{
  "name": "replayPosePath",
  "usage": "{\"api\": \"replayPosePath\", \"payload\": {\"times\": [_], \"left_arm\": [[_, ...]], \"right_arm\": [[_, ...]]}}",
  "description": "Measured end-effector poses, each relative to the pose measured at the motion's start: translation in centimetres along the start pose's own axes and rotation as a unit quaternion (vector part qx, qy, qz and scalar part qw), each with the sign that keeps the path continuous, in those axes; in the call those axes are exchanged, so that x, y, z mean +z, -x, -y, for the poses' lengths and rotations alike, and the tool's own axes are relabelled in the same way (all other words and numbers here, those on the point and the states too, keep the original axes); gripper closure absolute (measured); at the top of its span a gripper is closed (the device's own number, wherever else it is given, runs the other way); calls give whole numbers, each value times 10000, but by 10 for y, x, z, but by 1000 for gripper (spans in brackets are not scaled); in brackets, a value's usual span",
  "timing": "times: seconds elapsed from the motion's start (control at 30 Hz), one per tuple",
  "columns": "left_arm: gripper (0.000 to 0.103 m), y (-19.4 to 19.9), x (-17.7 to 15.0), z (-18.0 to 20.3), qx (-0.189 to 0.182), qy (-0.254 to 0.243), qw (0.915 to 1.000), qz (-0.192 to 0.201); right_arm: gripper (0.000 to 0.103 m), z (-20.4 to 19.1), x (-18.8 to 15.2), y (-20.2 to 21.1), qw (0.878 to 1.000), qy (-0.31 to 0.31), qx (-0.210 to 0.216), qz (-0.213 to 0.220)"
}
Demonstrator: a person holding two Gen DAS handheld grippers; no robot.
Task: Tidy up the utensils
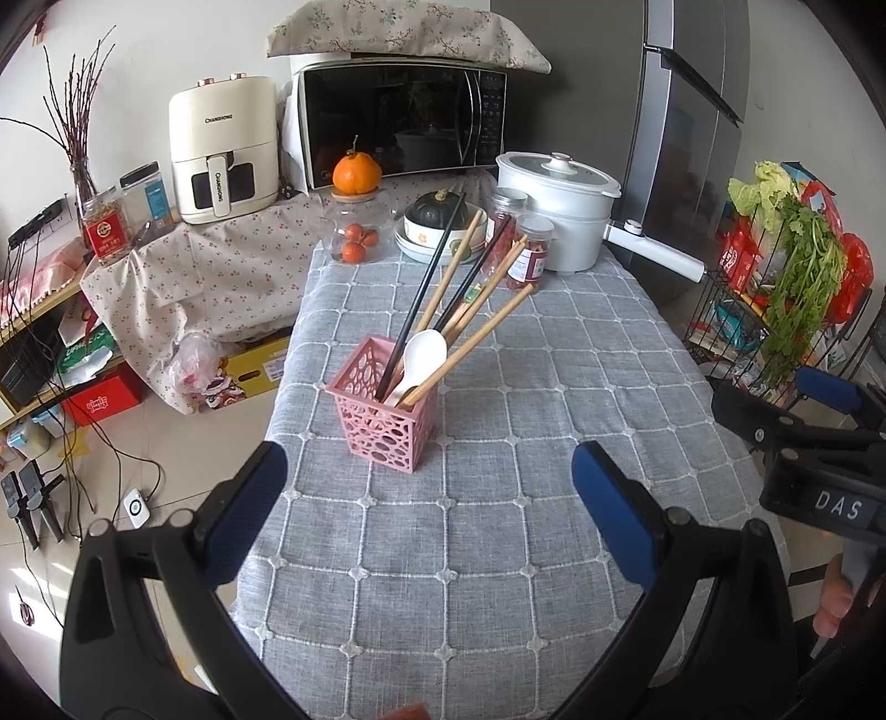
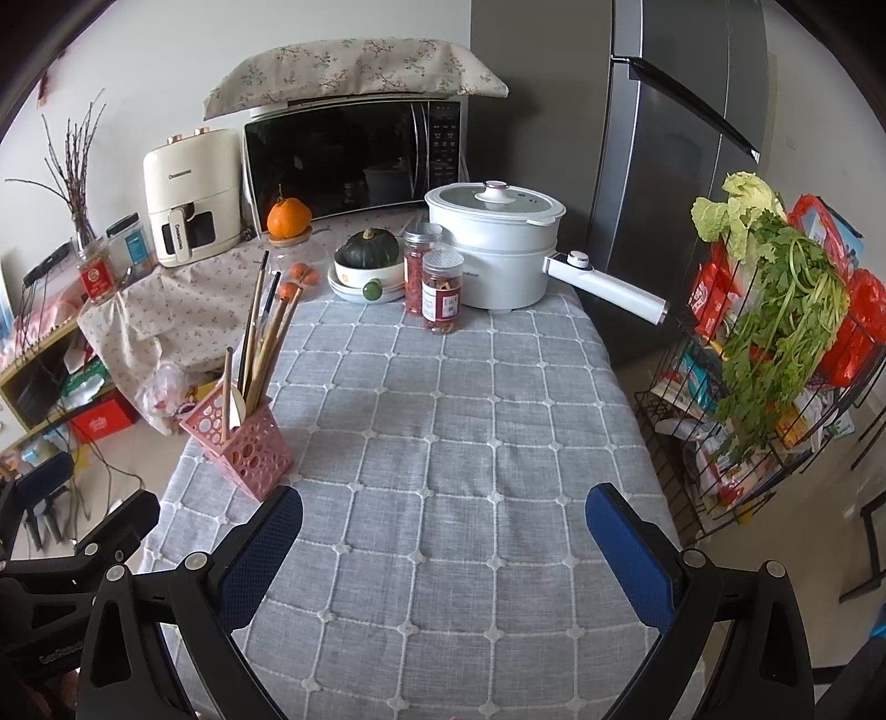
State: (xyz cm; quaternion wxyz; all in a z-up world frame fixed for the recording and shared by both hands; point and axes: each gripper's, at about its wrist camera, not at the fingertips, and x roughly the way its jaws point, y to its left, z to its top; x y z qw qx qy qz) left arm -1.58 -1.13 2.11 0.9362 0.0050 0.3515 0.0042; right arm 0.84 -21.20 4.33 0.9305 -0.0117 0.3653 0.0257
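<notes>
Grey checked cloth covers the tabletop (image 1: 498,554), bare apart from a pink basket (image 1: 385,423) near its left edge, holding chopsticks (image 1: 470,310) and a white spoon (image 1: 421,354). Left tool (image 1: 429,498) and right tool (image 2: 443,540) both hover wide open, gripping nothing. No loose utensil shows, so judging by this, only straightening the leaning sticks remains: pinch one low, lift gently, avoid tipping the basket.

Ahead of the gripper a tabletop (image 2: 443,443) is lying under a grey checked cloth. Beyond its far end a microwave (image 2: 354,160) is sitting beneath a floral cover, against a white wall (image 2: 277,33). A steel fridge (image 2: 664,166) is standing far right, a wire rack (image 2: 747,432) is crowding the right, and pale tiled floor (image 1: 138,443) is showing left.
</notes>
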Motion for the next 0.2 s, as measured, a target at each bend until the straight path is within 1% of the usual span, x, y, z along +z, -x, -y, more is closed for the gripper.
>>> {"api": "replayPosePath", "payload": {"times": [0.2], "left_arm": [[1, -4, 1, -1, -63, 57, 10000, -6]], "right_arm": [[0, 2, 1, -1, 10000, 10, -10, 23]]}}
